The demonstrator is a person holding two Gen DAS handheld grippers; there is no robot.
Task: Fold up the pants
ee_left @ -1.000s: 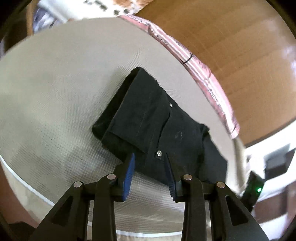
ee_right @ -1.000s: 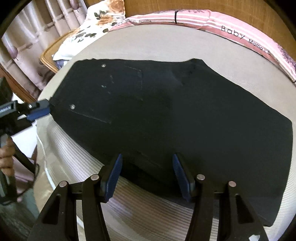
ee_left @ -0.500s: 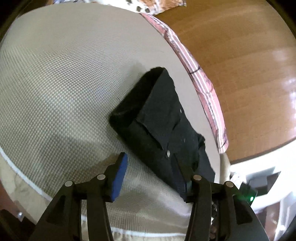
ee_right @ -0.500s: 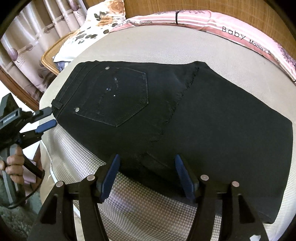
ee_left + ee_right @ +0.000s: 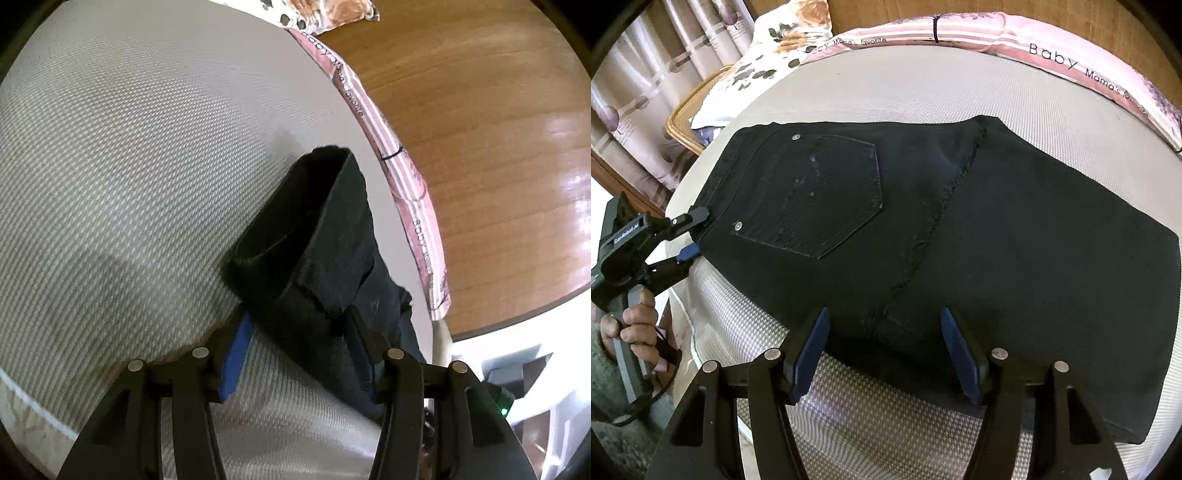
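Big grey mattress [image 5: 923, 85] underneath, with a pink striped blanket [image 5: 1015, 37] along the far edge and a flowery pillow [image 5: 768, 59] at the corner. Wooden headboard [image 5: 480, 147] behind.

Black pants [image 5: 960, 240] flat on the mattress, near the front edge. Already folded at least once: stacked layers at the waist end in the left wrist view, one back pocket [image 5: 831, 195] on top, and a seam [image 5: 934, 229] slanting across the middle. Looks like a neat, thick rectangle. Probably one more fold left to make it small, maybe bringing one end over the other. Hard to say for sure.

Left gripper [image 5: 299, 354] down at the waist end, held by a hand [image 5: 631, 332]. Half open, one blue pad on each side of the waist corner, cloth in between. Not squeezing yet, from what shows.

Right gripper [image 5: 886, 354] pointing down at the near long edge, right where the seam ends. About half open too, pads [image 5: 809, 354] standing apart over the cloth edge. Nothing pinched.

So: first folds done, both tools in place at the edges, no grab yet.
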